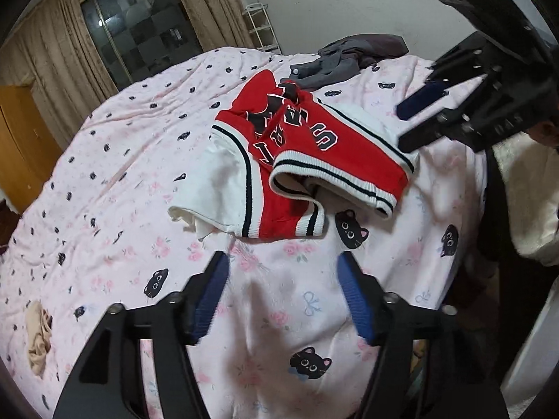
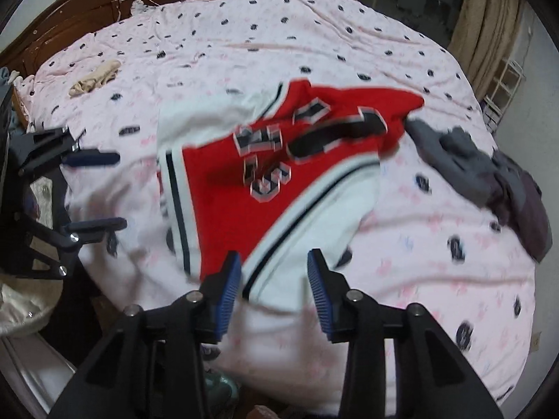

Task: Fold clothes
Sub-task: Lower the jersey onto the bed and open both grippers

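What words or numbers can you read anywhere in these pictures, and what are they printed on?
"S", upside down: clearest of the big black letters on the red and white jersey.
Other jersey letters: creased or blurred, unreadable.
Pink bedspread: cat faces only, no text.

Jersey [image 1: 307, 160]: red body, white sleeves, white ribbed trim with black stripes, black letters outlined white. Quilt [image 1: 122, 160]: pale pink, faint pink roses, light blue bows, black cat faces all over. Clothes pile [image 1: 349, 59] at 12 o'clock of the jersey: grey and dark purple-grey. Small garment [image 1: 38, 342] at 8 o'clock: beige. Left gripper [image 1: 283, 300] and right gripper [image 2: 274, 289]: black frames, blue ribbed pads. Curtains [image 1: 52, 70]: tan. Headboard [image 2: 87, 10]: dark brown.
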`<state>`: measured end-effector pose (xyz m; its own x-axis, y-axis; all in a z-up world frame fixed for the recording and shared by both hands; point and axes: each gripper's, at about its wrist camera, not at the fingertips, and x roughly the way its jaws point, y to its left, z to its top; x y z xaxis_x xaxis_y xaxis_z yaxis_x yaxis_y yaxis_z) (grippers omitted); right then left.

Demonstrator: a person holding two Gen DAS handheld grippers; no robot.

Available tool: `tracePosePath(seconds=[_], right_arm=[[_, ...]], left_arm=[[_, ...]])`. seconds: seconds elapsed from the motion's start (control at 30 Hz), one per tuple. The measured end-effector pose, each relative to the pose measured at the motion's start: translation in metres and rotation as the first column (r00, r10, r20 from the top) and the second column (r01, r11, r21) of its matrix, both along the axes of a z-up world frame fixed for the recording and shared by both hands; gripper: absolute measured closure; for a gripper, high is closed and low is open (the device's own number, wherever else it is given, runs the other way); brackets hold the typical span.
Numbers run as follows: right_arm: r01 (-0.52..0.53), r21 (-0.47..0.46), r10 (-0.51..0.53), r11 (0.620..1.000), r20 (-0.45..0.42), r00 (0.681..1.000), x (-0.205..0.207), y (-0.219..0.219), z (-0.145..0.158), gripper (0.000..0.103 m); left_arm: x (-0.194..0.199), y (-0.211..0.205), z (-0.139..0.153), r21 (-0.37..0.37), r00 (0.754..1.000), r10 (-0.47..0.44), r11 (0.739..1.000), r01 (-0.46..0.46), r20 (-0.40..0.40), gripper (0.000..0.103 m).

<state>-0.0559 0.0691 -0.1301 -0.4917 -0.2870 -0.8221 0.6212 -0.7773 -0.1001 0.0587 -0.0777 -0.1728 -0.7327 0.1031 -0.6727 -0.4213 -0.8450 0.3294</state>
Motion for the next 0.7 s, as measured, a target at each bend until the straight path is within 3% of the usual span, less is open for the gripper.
tracePosePath(seconds=[0.13,0.3,0.53,0.7], right_arm=[[-0.012,0.034,0.012,0.999,-0.008,1.000,0.017,0.003,-0.012,0.059],[-0.017,0.096,0.023,0.995,-0.062,0.998,0.031,-0.001,-0.018,0.057],[-0.047,0.236,0.083,0.971,-0.146,0.986,0.051,-0.017,-0.035,0.057],[-0.037,0.256,0.080,0.966,-0.160,0.984,0.049,-0.019,-0.040,0.057]], left_arm=[[-0.001,0.005,-0.010,-0.048,0.999,-0.020,0.999,0.018,-0.035,0.040],[-0.001,0.014,-0.025,-0.161,0.991,-0.059,0.986,0.039,-0.118,0.040],[-0.004,0.020,-0.039,-0.265,0.974,-0.130,0.961,0.078,-0.188,0.040],[-0.009,0.019,-0.036,-0.263,0.967,-0.148,0.961,0.090,-0.209,0.038]])
